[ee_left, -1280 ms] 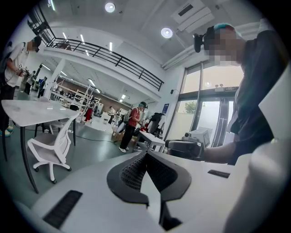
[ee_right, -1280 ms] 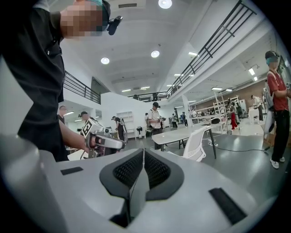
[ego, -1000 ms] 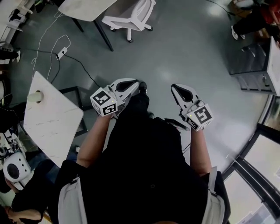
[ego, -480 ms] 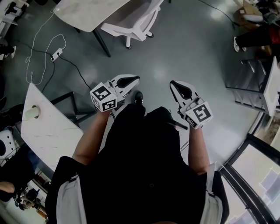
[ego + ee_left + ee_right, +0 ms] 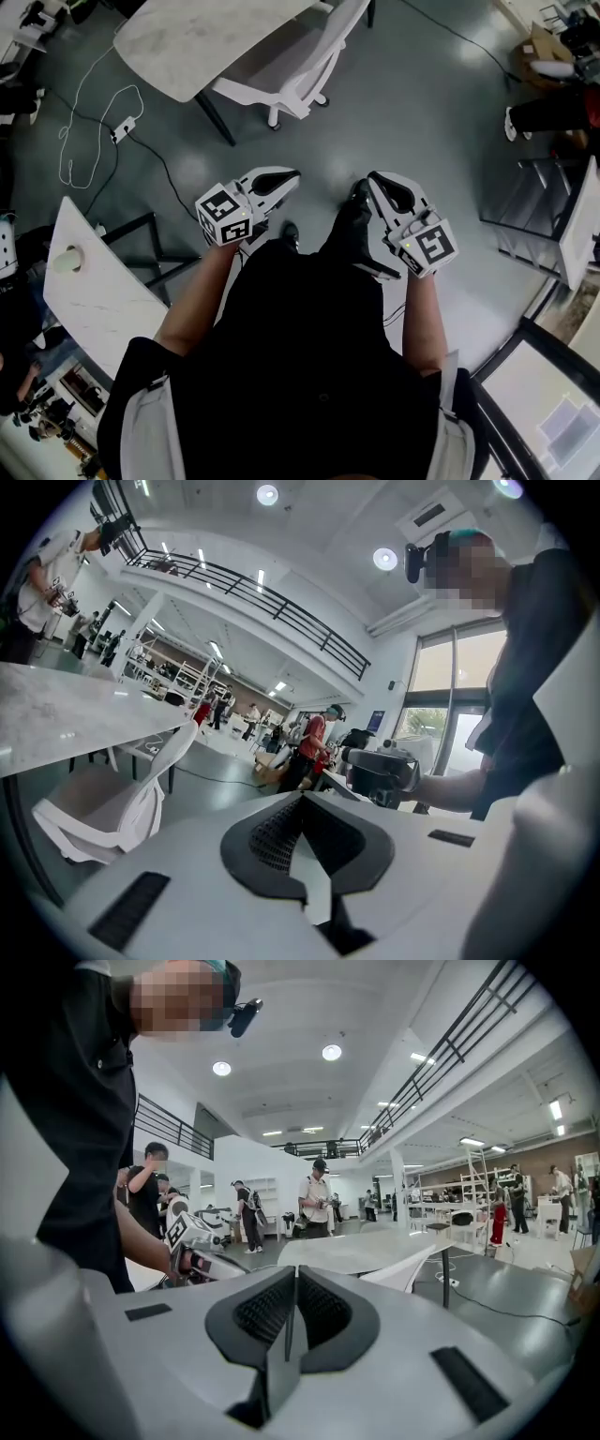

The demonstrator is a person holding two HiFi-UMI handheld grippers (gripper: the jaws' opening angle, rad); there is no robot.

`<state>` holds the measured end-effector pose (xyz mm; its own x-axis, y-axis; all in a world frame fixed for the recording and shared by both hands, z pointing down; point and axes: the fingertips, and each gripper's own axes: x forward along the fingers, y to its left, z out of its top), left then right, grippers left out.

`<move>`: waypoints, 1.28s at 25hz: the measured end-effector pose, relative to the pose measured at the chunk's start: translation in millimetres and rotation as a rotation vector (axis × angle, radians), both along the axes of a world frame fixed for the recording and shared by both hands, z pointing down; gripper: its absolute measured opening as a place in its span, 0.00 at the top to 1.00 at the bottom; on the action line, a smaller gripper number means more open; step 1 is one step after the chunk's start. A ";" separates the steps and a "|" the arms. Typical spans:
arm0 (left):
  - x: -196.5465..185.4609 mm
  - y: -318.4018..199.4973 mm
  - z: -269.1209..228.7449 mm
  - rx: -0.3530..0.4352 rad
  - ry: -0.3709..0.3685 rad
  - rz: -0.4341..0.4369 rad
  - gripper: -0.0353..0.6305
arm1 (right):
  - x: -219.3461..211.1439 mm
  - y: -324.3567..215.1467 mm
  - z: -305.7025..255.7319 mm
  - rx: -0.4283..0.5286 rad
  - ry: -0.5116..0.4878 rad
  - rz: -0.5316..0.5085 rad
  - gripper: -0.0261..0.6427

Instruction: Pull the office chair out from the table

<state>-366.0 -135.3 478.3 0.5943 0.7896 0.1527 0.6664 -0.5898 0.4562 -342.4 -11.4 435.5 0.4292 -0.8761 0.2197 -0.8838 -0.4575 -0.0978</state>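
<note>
White office chair (image 5: 298,70) sits at marble table (image 5: 202,37), power strip (image 5: 120,134) nearby.

Both arms fwd at waist: left hand-held gripper (image 5: 281,178) & right hand-held gripper (image 5: 379,184) closed, empty

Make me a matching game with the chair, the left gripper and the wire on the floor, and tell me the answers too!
Things:
1. office chair
2. left gripper
3. white cable

States:
A. lies in loops on the floor
B. pushed in at the table
C. jaws shut, holding nothing

Pairs: 1-B, 2-C, 3-A.
</note>
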 end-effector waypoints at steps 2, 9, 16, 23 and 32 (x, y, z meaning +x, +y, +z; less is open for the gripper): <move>27.0 9.6 -0.1 0.008 0.002 -0.019 0.93 | 26.7 7.2 2.3 -0.005 0.006 -0.032 0.92; 124.1 53.5 -9.8 0.039 0.015 -0.128 0.93 | 124.9 51.1 -2.9 0.004 0.019 -0.151 0.92; 207.9 112.8 -29.4 0.048 0.035 -0.213 0.93 | 201.7 110.3 -7.5 -0.015 0.022 -0.275 0.92; 262.0 136.6 -47.5 0.072 0.085 -0.260 0.93 | 260.1 130.4 -5.8 -0.018 0.029 -0.336 0.92; 335.8 122.7 -47.5 0.056 0.105 -0.346 0.93 | 341.1 120.3 -2.2 -0.036 0.034 -0.398 0.92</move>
